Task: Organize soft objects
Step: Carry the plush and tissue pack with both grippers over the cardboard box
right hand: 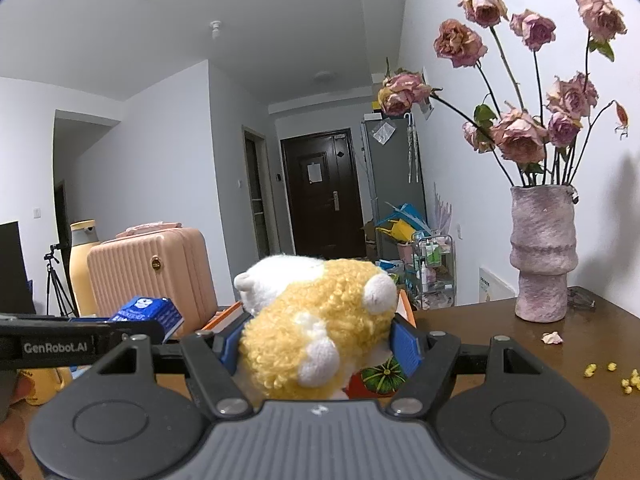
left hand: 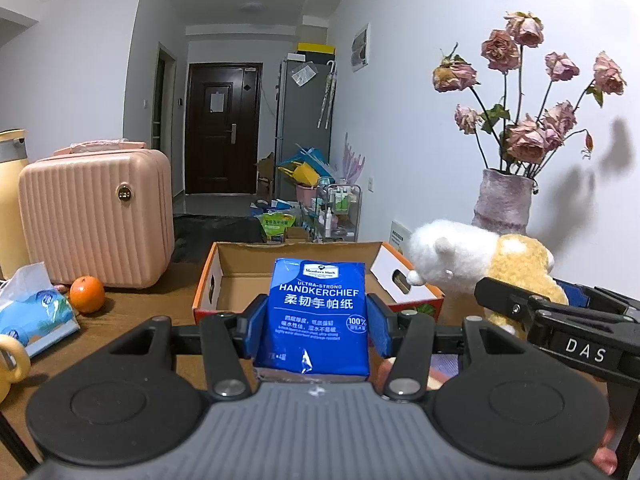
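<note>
I have the blue handkerchief pack (left hand: 318, 316) pinched upright between my left gripper's (left hand: 318, 326) pads at frame centre, just before the open cardboard box (left hand: 224, 288). My right gripper (right hand: 320, 346) clamps the yellow-and-white plush toy (right hand: 316, 320) mid-frame. The vase (right hand: 542, 252) of dried roses stands on the wooden table (right hand: 520, 344) at right.
</note>
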A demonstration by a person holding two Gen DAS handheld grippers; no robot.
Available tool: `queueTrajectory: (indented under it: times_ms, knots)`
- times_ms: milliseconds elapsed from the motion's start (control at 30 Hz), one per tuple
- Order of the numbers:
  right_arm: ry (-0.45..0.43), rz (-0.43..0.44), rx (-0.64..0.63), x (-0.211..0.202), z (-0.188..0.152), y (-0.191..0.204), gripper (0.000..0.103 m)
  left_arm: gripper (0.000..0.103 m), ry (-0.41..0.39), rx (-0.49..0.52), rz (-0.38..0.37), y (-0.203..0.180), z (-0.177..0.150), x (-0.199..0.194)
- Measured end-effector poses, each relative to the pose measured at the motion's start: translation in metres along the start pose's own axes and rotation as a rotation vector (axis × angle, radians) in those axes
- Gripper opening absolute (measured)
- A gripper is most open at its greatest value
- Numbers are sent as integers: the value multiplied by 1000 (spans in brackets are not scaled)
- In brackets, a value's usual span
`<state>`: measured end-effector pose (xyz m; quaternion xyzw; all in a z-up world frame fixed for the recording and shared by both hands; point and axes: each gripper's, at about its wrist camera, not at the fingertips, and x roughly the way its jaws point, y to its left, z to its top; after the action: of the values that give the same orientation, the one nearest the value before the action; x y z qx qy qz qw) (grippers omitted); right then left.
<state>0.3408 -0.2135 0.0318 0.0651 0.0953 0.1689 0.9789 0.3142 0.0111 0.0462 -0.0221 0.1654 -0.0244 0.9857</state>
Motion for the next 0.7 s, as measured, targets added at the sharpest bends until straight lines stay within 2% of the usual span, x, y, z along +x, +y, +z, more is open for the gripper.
queueTrajectory:
  times_ms: [700]
  knots:
    - [17,17,-13,82,18,-17,71,52,-13,4,22,19,29,71]
